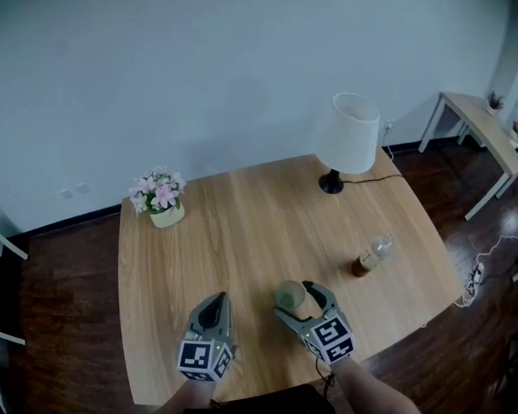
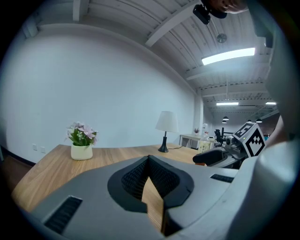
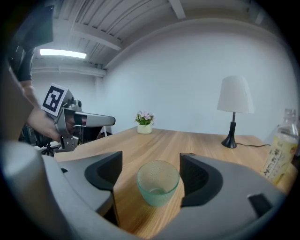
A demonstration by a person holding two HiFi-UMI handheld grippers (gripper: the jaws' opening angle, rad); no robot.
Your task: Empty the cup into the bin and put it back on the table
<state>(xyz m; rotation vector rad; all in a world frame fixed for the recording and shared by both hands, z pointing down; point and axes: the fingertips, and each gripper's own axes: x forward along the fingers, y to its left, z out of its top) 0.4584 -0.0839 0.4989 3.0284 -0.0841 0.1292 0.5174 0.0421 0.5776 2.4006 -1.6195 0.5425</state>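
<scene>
A small clear greenish glass cup (image 1: pixel 291 294) (image 3: pixel 158 182) stands upright between the jaws of my right gripper (image 1: pixel 293 298) (image 3: pixel 151 165), over the near part of the wooden table (image 1: pixel 242 220). The right pad sits at the cup's rim, while a gap of bare wood shows between the cup and the left pad, so the jaws stand open around it. The cup looks empty apart from a faint film at its bottom. My left gripper (image 1: pixel 217 300) (image 2: pixel 149 159) hovers to the left of the cup, its jaws shut with nothing in them. No bin is in view.
A bottle of amber liquid (image 1: pixel 371 256) (image 3: pixel 281 150) stands to the right of the cup. A white-shaded lamp (image 1: pixel 346 135) is at the table's back right, a flower pot (image 1: pixel 160 199) at its back left. A pale side table (image 1: pixel 486 131) stands across the dark floor at right.
</scene>
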